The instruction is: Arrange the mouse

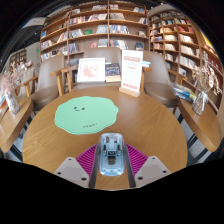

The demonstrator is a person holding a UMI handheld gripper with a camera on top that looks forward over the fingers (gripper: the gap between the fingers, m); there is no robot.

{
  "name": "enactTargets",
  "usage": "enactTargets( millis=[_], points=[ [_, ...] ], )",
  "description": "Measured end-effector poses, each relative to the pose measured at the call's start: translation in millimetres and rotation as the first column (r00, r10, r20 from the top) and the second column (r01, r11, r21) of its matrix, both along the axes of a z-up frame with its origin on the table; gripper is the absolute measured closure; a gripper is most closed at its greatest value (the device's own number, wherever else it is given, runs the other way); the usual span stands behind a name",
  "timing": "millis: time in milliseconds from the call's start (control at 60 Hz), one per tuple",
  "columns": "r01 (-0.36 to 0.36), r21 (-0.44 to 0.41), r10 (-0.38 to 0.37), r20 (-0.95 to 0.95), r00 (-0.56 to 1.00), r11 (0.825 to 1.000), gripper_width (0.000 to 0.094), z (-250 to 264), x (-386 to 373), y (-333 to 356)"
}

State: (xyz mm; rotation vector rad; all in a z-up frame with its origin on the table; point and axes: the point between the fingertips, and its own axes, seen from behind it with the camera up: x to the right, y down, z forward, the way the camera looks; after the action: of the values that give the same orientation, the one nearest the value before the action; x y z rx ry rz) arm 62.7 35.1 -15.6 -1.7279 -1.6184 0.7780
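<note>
1. The mouse [111,153], grey-white, sits between the jaws, which are closed part-way with both pads against its sides.
2. So it looks carried, above the round wooden counter [150,120].
3. Just ahead lies a green mat [85,114], bare.
4. Likely next: move forward, lower onto the mat, then open.
5. Bookshelves [95,25] stand beyond.

Grey mouse [111,153] lies lengthwise btwn gripper [111,163] fingers, on table
</note>
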Motion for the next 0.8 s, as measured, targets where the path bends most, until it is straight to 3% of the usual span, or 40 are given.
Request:
enactTargets(
  millis=[67,183,267,383,617,800],
  points=[
    [0.004,0.011,-0.004,0.021,1.0,1.0,0.0507,2,0,1],
    [0.021,-0.051,-0.022,-0.02,1.0,0.999,0.0522,40,-7,-3],
    [-0.005,-0.087,-0.001,-0.077,0.997,0.996,0.052,86,-32,-15],
    [-0.072,-0.033,0.066,-0.17,0.983,0.997,0.0522,128,-92,-39],
    [-0.147,-0.038,0.145,-0.05,0.988,0.988,0.0519,51,-173,-94],
    [-0.1,0.005,0.1,0.024,0.995,0.995,0.0486,6,-176,-92]
  ],
)
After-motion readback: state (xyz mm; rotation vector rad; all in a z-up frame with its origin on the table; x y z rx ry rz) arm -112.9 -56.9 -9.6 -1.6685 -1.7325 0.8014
